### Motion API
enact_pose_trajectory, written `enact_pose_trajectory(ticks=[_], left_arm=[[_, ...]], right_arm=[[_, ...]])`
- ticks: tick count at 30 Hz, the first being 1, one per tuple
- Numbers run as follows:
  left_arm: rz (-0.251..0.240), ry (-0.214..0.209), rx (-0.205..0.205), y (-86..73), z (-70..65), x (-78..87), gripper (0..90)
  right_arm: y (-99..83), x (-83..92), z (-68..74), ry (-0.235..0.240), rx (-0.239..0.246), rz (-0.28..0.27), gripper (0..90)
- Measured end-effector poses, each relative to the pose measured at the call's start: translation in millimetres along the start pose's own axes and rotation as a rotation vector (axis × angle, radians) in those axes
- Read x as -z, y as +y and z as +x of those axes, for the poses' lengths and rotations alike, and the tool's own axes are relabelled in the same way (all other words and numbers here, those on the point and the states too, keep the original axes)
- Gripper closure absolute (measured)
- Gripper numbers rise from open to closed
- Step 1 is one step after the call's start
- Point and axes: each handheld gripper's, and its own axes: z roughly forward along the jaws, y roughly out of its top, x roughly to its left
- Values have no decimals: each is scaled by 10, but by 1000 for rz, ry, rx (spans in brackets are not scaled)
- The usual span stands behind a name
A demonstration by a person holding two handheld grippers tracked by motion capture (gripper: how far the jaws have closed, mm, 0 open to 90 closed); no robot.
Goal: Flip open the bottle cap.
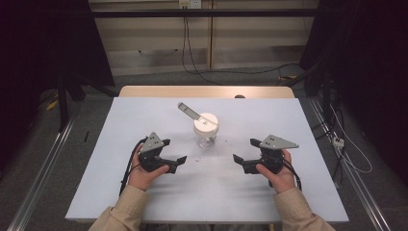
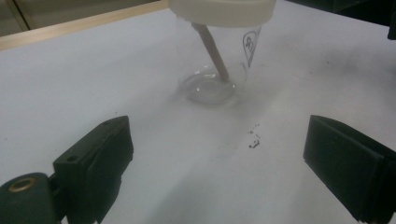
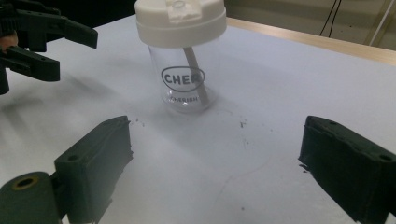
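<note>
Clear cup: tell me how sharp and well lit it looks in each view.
High view: clear cup small, evenly lit, room edges dark. Left gripper view: soft, hazy, white lid cropped at the top. Right gripper view: sharpest, printed lettering legible, faint shadow on the table.

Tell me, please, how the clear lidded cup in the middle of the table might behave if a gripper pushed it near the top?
The clear cup looks empty, so probably light. Its white lid is wider than its narrow base, and the straw leans out, so a high push may tip it. Its smooth wall could slip between pads.
</note>
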Motion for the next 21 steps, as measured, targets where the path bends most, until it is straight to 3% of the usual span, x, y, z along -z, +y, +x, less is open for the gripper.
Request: enact_pose_trajectory(ticks=[3,17,21], left_arm=[[-8,2,18,-25,12,35,76],[-13,29,21,-113,70,235,77],[-13,43,41,-173,95,288,77]], right_arm=[[-29,39,-14,0,-9,-1,82],[-183,171,10,-13,3,-2,62],[-231,221,18,-17,5,3,63]])
